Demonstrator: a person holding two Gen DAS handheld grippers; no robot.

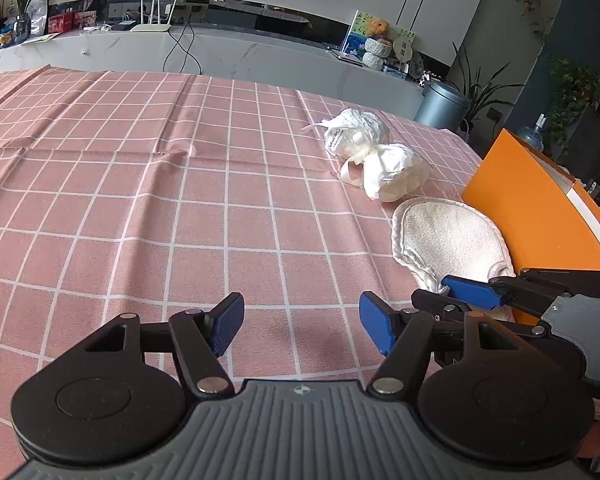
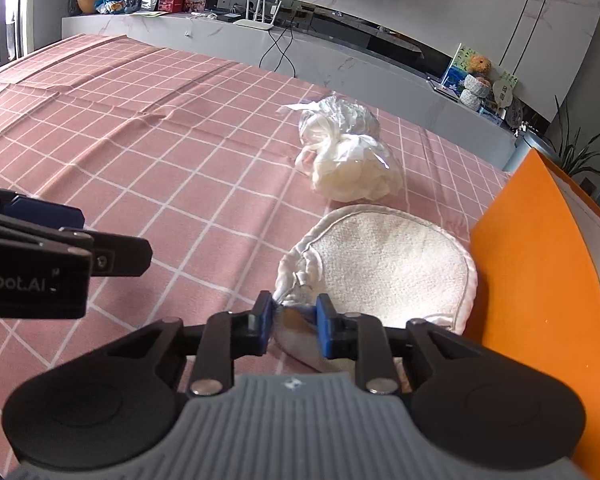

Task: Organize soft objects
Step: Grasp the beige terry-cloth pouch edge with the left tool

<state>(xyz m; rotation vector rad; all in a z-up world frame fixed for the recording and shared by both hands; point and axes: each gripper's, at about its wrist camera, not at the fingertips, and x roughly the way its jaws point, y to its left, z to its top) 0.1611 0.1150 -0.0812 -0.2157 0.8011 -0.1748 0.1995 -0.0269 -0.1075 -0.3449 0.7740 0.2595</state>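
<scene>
A white terry pad with satin trim [image 2: 392, 264] lies on the pink checked tablecloth [image 2: 140, 140] beside an orange box [image 2: 540, 280]. My right gripper [image 2: 294, 320] is shut on the pad's near edge. The pad also shows in the left wrist view [image 1: 452, 240], with the right gripper [image 1: 456, 298] at its near edge. Beyond it lies a clear plastic bag of white soft items [image 2: 348, 152], also in the left wrist view [image 1: 376, 156]. My left gripper [image 1: 302, 322] is open and empty, low over the cloth [image 1: 140, 200], left of the pad.
The orange box [image 1: 532, 208] stands at the table's right edge. Behind the table is a long white counter [image 1: 220, 52] with a router, cables, plants and ornaments. A grey bin [image 1: 440, 106] stands on the floor at the far right.
</scene>
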